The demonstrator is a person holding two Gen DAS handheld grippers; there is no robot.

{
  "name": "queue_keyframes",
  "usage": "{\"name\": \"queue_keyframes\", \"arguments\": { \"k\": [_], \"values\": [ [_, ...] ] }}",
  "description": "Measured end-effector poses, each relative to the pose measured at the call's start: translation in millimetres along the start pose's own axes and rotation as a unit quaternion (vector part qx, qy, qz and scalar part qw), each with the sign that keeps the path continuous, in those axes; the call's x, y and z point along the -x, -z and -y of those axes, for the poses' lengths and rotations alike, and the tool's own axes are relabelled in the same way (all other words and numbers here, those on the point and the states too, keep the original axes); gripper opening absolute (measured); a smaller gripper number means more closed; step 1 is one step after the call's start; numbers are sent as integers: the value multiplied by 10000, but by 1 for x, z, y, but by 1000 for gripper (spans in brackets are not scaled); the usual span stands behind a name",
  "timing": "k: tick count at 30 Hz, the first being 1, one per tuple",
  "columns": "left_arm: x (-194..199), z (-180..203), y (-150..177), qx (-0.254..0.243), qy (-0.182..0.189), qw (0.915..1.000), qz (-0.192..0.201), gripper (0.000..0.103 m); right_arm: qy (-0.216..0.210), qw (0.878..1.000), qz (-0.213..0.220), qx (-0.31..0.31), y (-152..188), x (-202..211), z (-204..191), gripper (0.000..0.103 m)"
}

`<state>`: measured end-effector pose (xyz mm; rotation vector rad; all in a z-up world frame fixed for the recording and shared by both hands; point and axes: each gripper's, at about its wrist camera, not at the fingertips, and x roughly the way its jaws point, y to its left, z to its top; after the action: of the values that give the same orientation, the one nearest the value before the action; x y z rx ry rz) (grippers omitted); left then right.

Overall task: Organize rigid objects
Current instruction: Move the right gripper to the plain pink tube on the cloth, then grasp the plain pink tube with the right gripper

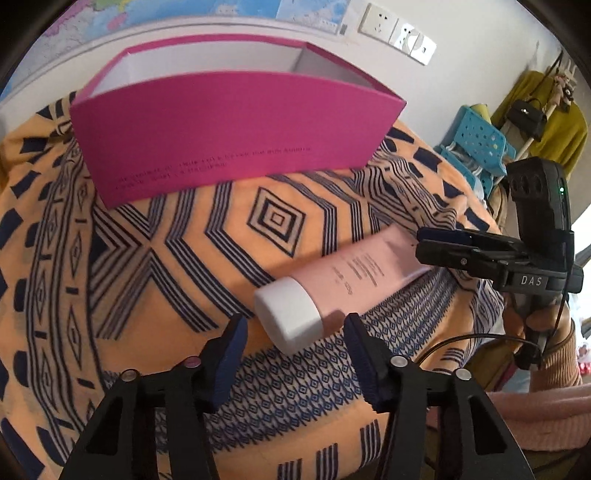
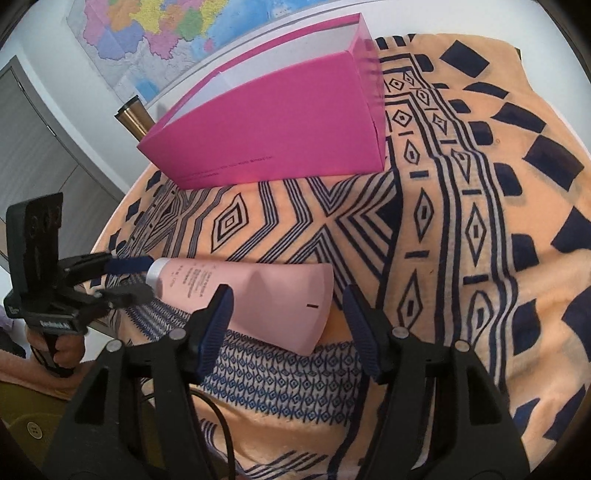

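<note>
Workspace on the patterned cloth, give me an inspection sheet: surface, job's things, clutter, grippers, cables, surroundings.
Surface: orange cloth with dark blue pattern, rumpled.
Job's things: pink tube lying flat, white cap toward the left gripper; magenta box upright, open-topped, inside mostly hidden.
Clutter: nothing seen on the cloth.
Grippers: left gripper open around the cap; right gripper open at the tube's flat end.
Cables: black cable at the right gripper.
Surroundings: wall map, sockets, blue crate, metal flask.
</note>
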<state>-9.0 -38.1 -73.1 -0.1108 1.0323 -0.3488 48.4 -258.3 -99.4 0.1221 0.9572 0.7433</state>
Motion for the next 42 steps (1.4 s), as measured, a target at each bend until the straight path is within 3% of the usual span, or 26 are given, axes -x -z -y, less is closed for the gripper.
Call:
{"name": "queue_keyframes", "arguments": {
  "k": [6, 18, 42],
  "values": [
    [-1, -1, -2, 104, 154, 9998, -3, 49, 40, 10000, -2, -12, 2, -7, -1, 59],
    [-1, 0, -13, 262, 45, 9996, 58, 49, -51, 9997, 215, -144, -1, 3, -2, 58],
    [37, 11, -70, -34, -164, 9955, 937, 49, 274, 9948, 961, 203, -49, 35, -15, 58]
  ]
}}
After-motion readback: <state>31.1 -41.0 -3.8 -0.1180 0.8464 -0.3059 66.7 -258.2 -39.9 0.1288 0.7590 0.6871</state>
